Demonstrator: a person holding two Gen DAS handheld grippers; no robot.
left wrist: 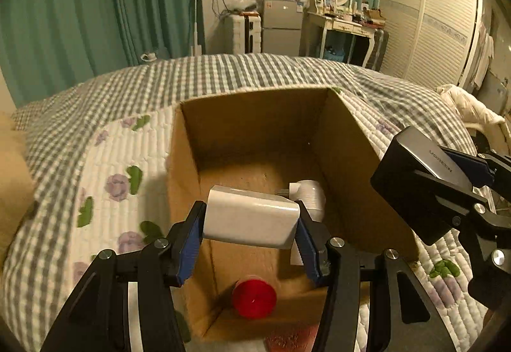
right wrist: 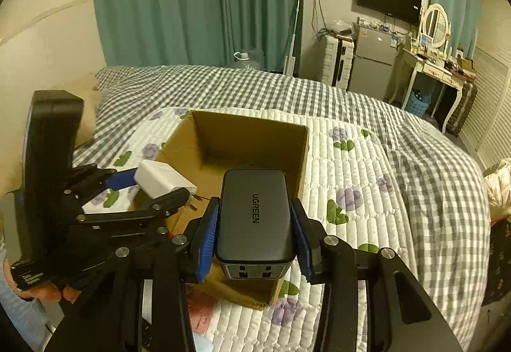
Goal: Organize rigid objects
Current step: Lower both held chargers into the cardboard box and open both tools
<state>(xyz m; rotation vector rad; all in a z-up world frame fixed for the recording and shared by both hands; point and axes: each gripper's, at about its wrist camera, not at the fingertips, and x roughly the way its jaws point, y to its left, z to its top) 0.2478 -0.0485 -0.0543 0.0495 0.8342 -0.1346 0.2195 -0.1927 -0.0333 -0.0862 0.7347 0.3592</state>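
**Two chargers held over an open carton**

While both grippers hang above the cardboard box (left wrist: 255,134), the lot stands as follows.

- Item 1: white charger (left wrist: 252,221). Pinched crosswise between the blue pads of the left gripper (left wrist: 250,233), directly over the open box. The right wrist view shows its metal prongs pointing toward the box.
- Item 2: dark grey charger (right wrist: 255,211), marked UGREEN. Clamped lengthwise in the right gripper (right wrist: 255,227), socket face toward the camera, over the near wall of the box; from the left wrist view it sits at 3 o'clock, just outside the right-hand wall.
- Item 3: red-capped container (left wrist: 254,299). Lying on the box floor at 6 o'clock.
- Item 4: white cylindrical object (left wrist: 311,195). On the box floor behind the white charger, partly hidden; what it is I cannot say for sure.
- Setting: quilted floral bedcover (left wrist: 121,179) under the box.

Handling note, as a judgement: the step in hand looks like dropping the white charger in. Lower it well below the rim before spreading the fingers, and aim for the bare floor at 12 o'clock, clear of the red cap and the white cylinder. Keep the right gripper off to the side until the left is out, since the two are near each other. Then bring the grey charger inward past the wall before letting go, lest it catch the cardboard edge.
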